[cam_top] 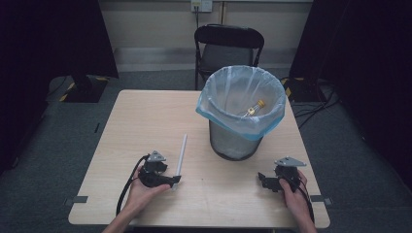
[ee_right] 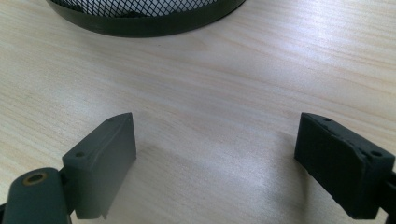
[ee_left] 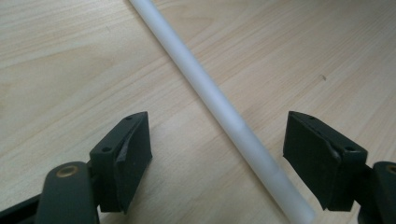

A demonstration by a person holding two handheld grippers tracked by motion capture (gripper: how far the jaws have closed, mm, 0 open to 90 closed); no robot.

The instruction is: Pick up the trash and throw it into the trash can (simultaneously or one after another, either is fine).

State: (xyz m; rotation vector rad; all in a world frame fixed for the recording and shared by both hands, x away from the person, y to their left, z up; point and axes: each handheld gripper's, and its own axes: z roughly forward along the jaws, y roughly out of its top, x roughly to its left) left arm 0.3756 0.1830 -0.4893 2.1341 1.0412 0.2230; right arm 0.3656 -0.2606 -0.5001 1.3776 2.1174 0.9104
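A white tube (cam_top: 181, 155) lies flat on the wooden tabletop (cam_top: 145, 121), running from its far end near the middle of the surface back toward the near edge. Its near end sits at the left tool (cam_top: 175, 180), whose jaws are spread wide; in the left gripper view the tube (ee_left: 219, 109) passes diagonally between them, touching neither, closer to the right-hand jaw at its near end. The right tool (cam_top: 262, 180) rests low over bare wood at the near right, jaws likewise spread and holding nothing. Just beyond it stands a black mesh bin (cam_top: 238, 141) lined with a pale blue bag (cam_top: 228, 116). Inside the bag lies a small bottle with a gold cap (cam_top: 256, 108).
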